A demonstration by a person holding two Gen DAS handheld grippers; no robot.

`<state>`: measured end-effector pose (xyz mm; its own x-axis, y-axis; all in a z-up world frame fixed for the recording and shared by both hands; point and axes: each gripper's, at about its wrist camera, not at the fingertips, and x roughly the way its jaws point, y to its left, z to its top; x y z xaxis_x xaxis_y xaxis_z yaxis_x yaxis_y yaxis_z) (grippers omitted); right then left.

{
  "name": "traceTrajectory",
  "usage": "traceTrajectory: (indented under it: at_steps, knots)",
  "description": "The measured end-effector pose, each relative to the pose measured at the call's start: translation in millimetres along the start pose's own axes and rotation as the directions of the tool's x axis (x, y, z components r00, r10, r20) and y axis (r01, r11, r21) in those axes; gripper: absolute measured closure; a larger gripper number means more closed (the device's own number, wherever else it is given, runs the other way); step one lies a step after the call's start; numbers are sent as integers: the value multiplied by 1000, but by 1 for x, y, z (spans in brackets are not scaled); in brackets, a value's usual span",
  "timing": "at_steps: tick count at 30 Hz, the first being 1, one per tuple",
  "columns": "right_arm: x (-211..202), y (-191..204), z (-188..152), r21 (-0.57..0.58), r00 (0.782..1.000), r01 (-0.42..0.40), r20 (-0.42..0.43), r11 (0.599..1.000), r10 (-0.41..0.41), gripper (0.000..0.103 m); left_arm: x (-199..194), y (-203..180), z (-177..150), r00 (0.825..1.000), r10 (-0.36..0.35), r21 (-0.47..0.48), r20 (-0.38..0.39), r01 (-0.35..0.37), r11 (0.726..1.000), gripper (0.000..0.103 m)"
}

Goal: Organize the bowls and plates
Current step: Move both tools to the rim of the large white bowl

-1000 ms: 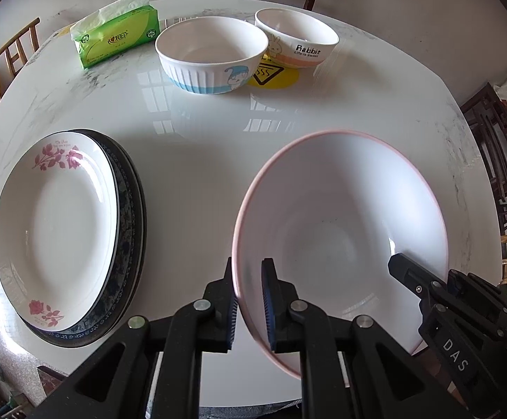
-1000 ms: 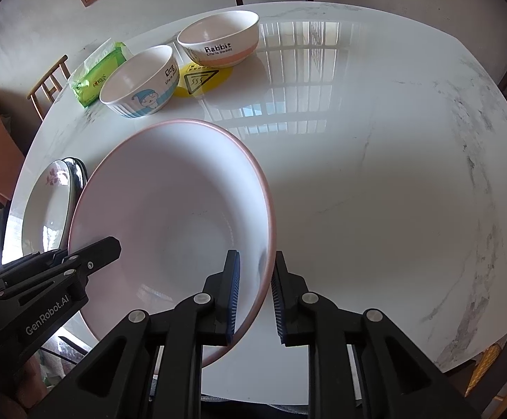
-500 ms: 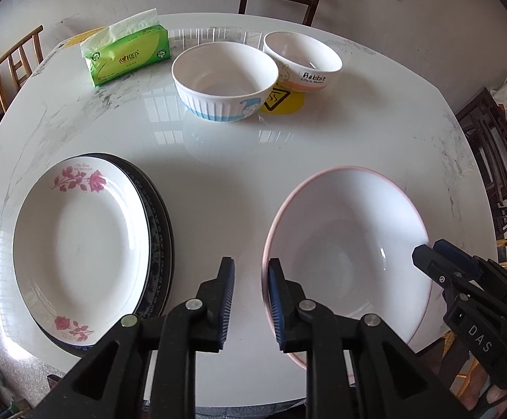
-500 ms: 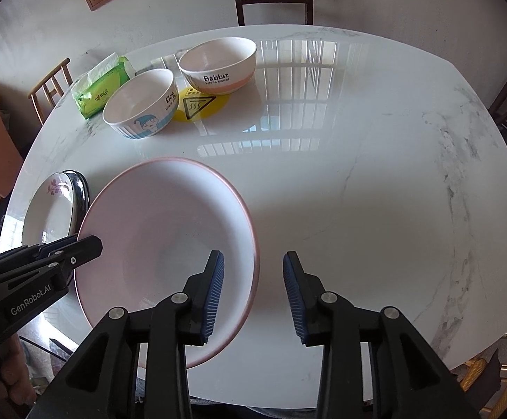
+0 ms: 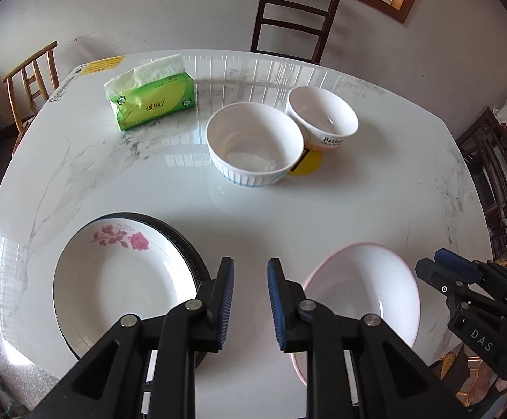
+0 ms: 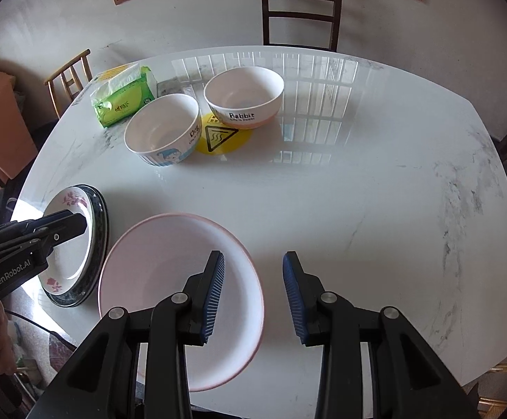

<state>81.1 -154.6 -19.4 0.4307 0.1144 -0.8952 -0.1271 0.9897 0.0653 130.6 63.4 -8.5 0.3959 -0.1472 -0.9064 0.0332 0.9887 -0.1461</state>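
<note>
Both the left tongs [image 5: 250, 300] and the right tongs [image 6: 253, 300] stand released, holding nothing. The wide pink-rimmed white bowl [image 6: 169, 279] rests on the white marble tabletop [image 6: 358, 209], just beside the stacked floral plates [image 5: 113, 286]. Its near rim lies close to the tabletop's edge, so a careless knock might tip it off.

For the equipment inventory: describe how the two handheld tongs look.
Both are matte black plastic, with angular linkage arms joined by silver round pivots and blue ribbed pads on the fingers. The left tongs carry white "GenRobot.AI" lettering on the side; the right tongs carry white "DAS". No cables or sleeves show.
</note>
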Motion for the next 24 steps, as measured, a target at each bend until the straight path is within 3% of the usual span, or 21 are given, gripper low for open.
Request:
traceTrajectory:
  at_steps: [17, 24]
  knots:
    - [24, 29, 76, -14, 1000, -24, 15, 1000, 24, 70, 31, 23, 82, 1000, 9, -29, 13, -9, 1000, 83]
    - [48, 37, 108, -7, 999, -40, -11, 999, 40, 76, 56, 37, 108, 1000, 7, -60, -5, -8, 998, 83]
